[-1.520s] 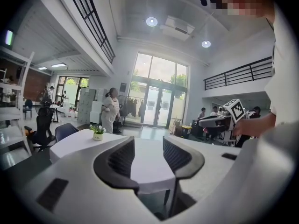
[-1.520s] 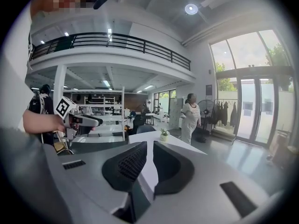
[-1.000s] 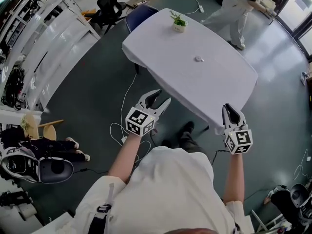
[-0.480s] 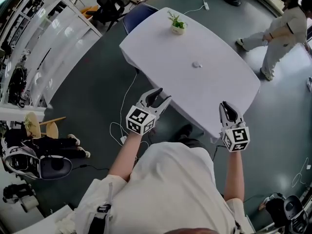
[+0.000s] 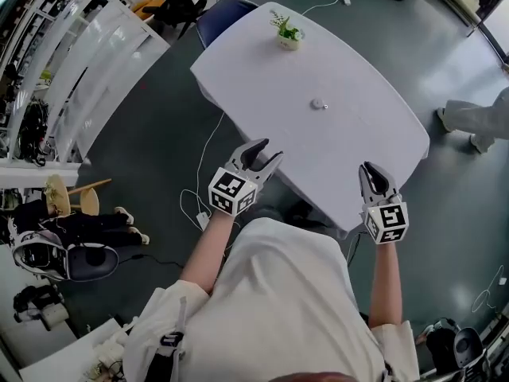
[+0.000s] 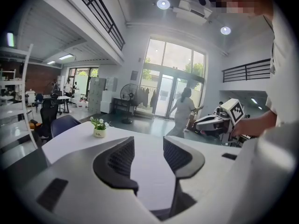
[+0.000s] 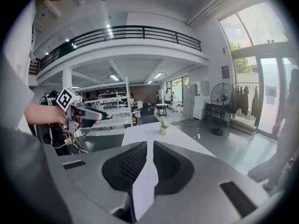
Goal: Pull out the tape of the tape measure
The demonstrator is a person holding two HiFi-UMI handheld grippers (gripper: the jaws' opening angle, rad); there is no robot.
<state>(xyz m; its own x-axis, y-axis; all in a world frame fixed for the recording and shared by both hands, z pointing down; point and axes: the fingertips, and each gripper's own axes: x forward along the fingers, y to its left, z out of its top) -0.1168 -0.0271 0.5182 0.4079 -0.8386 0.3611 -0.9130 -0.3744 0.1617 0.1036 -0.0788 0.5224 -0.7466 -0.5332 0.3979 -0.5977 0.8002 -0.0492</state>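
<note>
- the small round tape measure (image 5: pixel 319 103) lies alone near the middle of the white table (image 5: pixel 362 70), well apart from both grippers.
- the left gripper (image 5: pixel 266 151) hovers at the near edge of the table; its jaws are spread wide and nothing is between them.
- the right gripper (image 5: pixel 372 170) is at the near right corner; its jaws are almost together, with only a thin empty slit between them.
- a small potted plant (image 5: pixel 289 37) stands at the far end.
</note>
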